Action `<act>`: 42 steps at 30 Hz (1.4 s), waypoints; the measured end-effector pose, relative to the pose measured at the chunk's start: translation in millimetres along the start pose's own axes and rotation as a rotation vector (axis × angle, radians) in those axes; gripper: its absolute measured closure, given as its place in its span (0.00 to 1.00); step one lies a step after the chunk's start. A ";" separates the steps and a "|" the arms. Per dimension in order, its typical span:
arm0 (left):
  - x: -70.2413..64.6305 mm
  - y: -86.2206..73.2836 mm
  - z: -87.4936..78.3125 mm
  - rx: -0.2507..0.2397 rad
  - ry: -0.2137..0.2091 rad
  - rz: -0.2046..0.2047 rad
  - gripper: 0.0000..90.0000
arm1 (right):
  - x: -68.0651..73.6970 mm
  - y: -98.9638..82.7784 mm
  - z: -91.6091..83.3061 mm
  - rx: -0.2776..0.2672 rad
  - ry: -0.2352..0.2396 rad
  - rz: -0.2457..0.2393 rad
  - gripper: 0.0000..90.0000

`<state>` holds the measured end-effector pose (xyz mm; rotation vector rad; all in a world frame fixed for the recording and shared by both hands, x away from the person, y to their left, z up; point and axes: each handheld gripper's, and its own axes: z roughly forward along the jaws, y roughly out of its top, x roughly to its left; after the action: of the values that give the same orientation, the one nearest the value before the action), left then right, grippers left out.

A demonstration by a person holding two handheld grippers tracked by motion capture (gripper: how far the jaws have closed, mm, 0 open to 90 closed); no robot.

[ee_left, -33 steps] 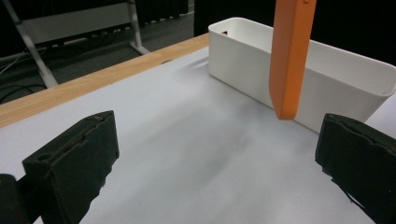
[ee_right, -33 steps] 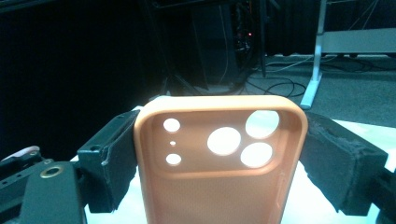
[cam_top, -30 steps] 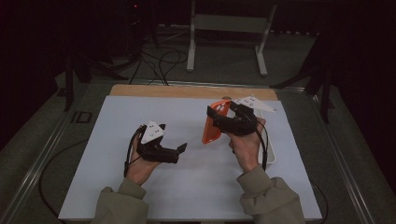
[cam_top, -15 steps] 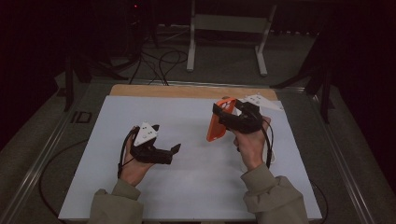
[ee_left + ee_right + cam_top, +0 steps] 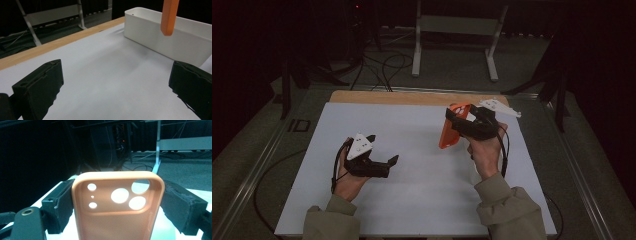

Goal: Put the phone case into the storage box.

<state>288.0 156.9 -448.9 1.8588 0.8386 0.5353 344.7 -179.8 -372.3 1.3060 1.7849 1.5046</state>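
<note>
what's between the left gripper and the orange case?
Nothing. In the high view, only bare white tabletop separates the open left gripper from the orange case clamped in the right gripper. The left gripper view agrees; a white bin sits behind the case.

Matt orange plastic phone case (image 5: 117, 207)

I am holding my left gripper (image 5: 384, 162) low at about eight o'clock, with my left hand (image 5: 346, 176) wrapped under its body and its jaws pointing toward three o'clock, standing wide apart with nothing between them. I am keeping my right gripper (image 5: 455, 120) raised at about two o'clock, my right hand (image 5: 485, 152) gripping it from below, forearm coming up from five o'clock. Its jaws are pressing on both sides of what they carry.
</note>
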 end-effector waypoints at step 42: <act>24.2 -70.9 -56.1 -0.018 0.061 -0.049 0.00 | -17.3 5.4 -0.3 -0.003 -0.058 -0.008 0.18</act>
<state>243.8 228.2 -490.2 1.8087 0.9148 0.5699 354.1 -195.2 -371.0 1.3251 1.7489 1.4501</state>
